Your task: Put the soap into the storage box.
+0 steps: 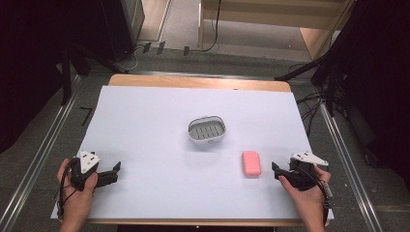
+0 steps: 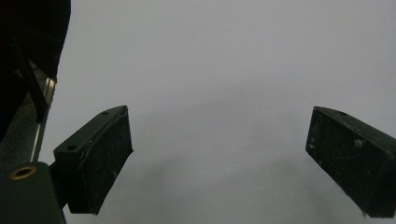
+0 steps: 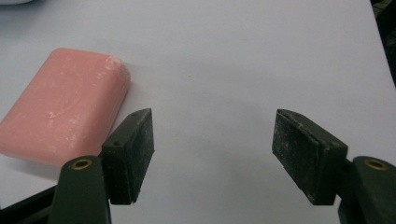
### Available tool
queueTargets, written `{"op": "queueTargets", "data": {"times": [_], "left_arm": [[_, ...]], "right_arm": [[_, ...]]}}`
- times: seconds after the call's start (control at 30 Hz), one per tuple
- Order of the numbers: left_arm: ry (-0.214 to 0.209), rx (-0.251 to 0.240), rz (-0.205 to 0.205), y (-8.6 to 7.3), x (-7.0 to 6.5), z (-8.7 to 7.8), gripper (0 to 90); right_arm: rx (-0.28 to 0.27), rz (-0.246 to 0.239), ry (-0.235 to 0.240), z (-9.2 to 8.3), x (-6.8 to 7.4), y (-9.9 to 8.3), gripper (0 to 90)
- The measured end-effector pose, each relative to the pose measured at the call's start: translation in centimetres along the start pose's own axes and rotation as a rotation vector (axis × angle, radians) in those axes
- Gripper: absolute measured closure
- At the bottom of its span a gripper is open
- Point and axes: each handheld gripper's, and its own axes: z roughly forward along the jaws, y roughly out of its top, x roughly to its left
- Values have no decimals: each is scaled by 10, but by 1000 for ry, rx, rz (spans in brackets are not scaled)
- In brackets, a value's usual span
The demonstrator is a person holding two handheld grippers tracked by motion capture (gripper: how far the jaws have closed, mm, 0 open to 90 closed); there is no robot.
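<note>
Transfer not begun: the pink soap bar lies on the worktop apart from the presumably destined grey soap dish, the right gripper fingers parted and empty beside the bar, the left gripper fingers wide apart, empty.

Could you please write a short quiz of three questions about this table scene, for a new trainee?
1. True or false: the pink soap bar lies inside the grey soap dish.
2. Which tool is nearer to the soap bar? A) left tool B) right tool
3. Fill in: in the right gripper view, the space between the right tool's jaws holds ____.

Key:
1. False; the bar lies on the white table cover, apart from the dish.
2. B.
3. Nothing; the jaws are open and the soap bar lies beside one jaw, outside the gap.
</note>
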Motion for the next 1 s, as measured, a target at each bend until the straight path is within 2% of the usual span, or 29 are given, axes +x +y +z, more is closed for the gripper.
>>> {"op": "queueTargets", "data": {"times": [0.5,0.8,1.0], "left_arm": [[0,-1,0,0,0,0,77],[0,0,-3,0,0,0,77],[-2,1,-3,0,0,0,77]], "right_arm": [[63,-6,27,6,9,14,317],[138,-6,39,12,18,25,315],[183,10,65,12,24,35,316]]}}
